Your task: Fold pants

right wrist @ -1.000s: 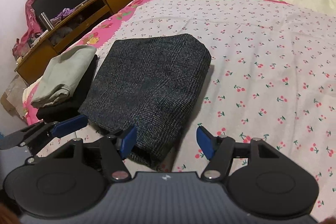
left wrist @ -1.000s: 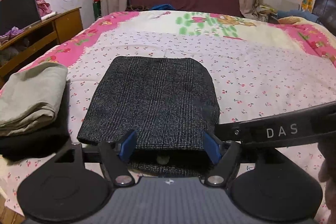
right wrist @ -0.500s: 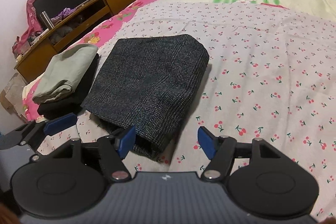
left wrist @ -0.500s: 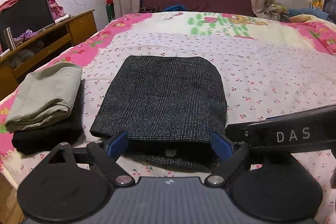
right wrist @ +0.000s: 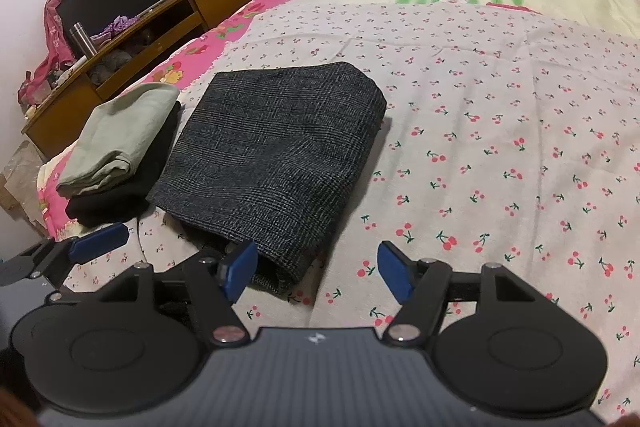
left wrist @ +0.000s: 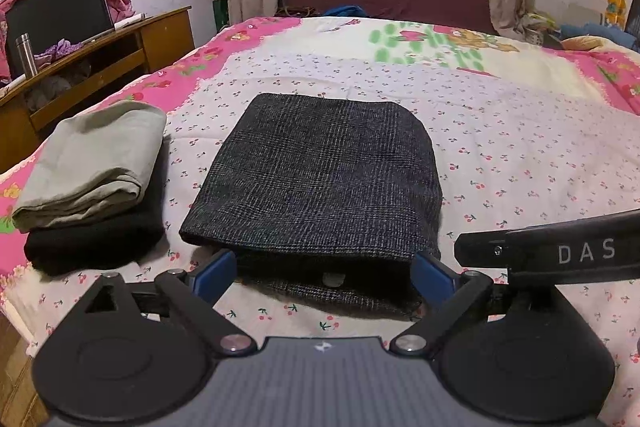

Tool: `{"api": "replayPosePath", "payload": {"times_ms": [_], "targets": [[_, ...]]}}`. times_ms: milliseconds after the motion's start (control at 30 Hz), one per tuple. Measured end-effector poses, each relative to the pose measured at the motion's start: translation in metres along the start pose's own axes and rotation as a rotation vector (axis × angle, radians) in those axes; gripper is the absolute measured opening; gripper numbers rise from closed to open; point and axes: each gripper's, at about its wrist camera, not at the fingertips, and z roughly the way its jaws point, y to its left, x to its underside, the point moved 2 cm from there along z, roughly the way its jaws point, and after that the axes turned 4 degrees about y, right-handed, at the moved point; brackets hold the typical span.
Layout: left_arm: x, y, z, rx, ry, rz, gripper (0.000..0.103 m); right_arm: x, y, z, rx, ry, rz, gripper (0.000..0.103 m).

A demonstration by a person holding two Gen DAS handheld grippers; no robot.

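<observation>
Lying folded on cherry-print bed (left wrist: pixel 520 147): dark woven plaid pants (left wrist: pixel 320 179), rounded rectangle; left gripper (left wrist: pixel 324 273), right gripper (right wrist: pixel 318 269) both spread wide, empty, at pants' 6 o'clock edge.

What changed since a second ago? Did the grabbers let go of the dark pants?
Both grippers backed away from the folded dark pants toward the near bed edge. The left gripper opened wider; the right gripper stayed open. Neither holds anything. The pants and the green and black pile stayed put.

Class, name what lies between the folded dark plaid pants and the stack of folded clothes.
Only a bare strip of cherry-print sheet separates the plaid pants from the stack, seen in both views.
</observation>
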Motion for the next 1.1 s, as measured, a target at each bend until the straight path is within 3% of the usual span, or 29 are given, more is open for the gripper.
{"api": "replayPosePath", "payload": {"times_ms": [1100], "targets": [[0.004, 0.009, 0.008, -0.043, 0.018, -0.025, 0.103, 0.009, -0.007, 0.001, 0.029, 0.035, 0.005, 0.068]]}}
